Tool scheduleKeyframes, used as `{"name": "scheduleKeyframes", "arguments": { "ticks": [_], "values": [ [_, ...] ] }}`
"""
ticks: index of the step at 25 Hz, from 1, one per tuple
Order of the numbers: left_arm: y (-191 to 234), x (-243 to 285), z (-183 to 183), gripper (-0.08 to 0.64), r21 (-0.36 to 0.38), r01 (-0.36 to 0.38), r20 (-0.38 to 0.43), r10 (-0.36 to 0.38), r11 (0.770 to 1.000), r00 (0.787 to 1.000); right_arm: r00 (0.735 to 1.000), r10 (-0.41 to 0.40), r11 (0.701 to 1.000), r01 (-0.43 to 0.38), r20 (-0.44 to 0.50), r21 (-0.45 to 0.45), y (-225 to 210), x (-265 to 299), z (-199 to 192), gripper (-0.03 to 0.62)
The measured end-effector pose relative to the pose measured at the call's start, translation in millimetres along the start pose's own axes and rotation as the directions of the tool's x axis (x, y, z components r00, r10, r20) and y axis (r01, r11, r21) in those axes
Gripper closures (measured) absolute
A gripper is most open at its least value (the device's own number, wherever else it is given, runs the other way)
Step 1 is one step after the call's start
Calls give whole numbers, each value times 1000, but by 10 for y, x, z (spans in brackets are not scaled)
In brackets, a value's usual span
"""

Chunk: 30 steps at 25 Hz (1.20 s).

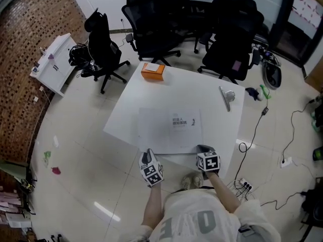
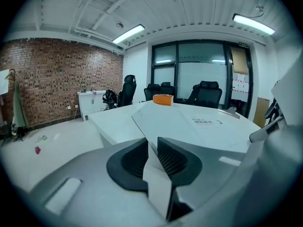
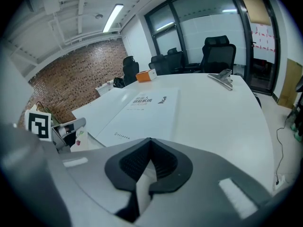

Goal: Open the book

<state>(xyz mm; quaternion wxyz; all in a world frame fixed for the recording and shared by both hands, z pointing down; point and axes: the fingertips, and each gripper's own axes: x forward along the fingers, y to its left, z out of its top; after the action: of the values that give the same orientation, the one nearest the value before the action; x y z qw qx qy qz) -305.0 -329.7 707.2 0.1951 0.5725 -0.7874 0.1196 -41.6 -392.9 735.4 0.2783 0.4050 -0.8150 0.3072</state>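
A closed white book (image 1: 170, 130) is seen lying flat on the white desk (image 1: 217, 116), with its front cover up and a small block of dark print on the cover. The book is placed toward the near edge of the desk, in front of the person.

The left gripper (image 1: 148, 154) is held at the book's near left corner. In the left gripper view, its fingers (image 2: 173, 157) are seen slightly parted, and that corner of the book is pointed straight at the narrow gap between them. Whether the pads are touched by the cover cannot be told.

The right gripper (image 1: 201, 147) is held at the book's near right corner, just beside the edge. In the right gripper view its fingers (image 3: 163, 162) are clenched together with nothing gripped between them, and the book is seen stretching away ahead and to their left.

An orange box (image 1: 153, 71) is set beyond the book, at the far edge of the desk. A silver metal tool (image 1: 226, 97) is laid to the right of the book and well apart from it. Black office chairs (image 1: 151, 24) are grouped on the floor beyond the book, past the far side of the desk.
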Motion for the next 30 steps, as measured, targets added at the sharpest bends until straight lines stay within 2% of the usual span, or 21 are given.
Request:
{"name": "scheduleKeyframes", "arguments": {
  "ticks": [4, 9, 11, 15, 19, 21, 24, 28, 30],
  "values": [
    [20, 81, -166, 485, -34, -16, -43, 15, 999, 999, 1000, -5, 1000, 5, 0, -5, -7, -5, -18, 589],
    [77, 128, -237, 452, -95, -12, -35, 9, 995, 999, 1000, -8, 1000, 8, 2, -11, -2, 4, -18, 589],
    [101, 127, -250, 438, -92, -21, -40, 17, 995, 999, 1000, -11, 1000, 11, 4, -13, -7, 1, -14, 589],
    [190, 110, -259, 336, -65, -85, -45, 82, 994, 996, 1000, -16, 1000, 16, 5, -14, -21, 3, -20, 589],
    [249, 102, -246, 290, -50, -99, -51, 96, 994, 994, 1000, -23, 1000, 23, 7, -19, -22, 12, -18, 589],
    [279, 30, -98, 272, -56, -101, 0, 102, 993, 995, 1000, -23, 1000, 23, 8, -21, -19, 19, -16, 589],
    [310, -134, 341, 282, -73, -96, 138, 105, 993, 985, 1000, -27, 999, 27, 9, -24, -15, 24, -20, 588],
    [329, -430, 1015, 295, -151, -61, 320, 107, 987, 941, 999, -31, 999, 31, 15, -12, -12, 21, -36, 588],
    [196, -554, 1286, 344, -123, -17, 381, 63, 992, 922, 998, -17, 1000, 15, 54, 25, -6, -38, 50, 589]
  ]
}}
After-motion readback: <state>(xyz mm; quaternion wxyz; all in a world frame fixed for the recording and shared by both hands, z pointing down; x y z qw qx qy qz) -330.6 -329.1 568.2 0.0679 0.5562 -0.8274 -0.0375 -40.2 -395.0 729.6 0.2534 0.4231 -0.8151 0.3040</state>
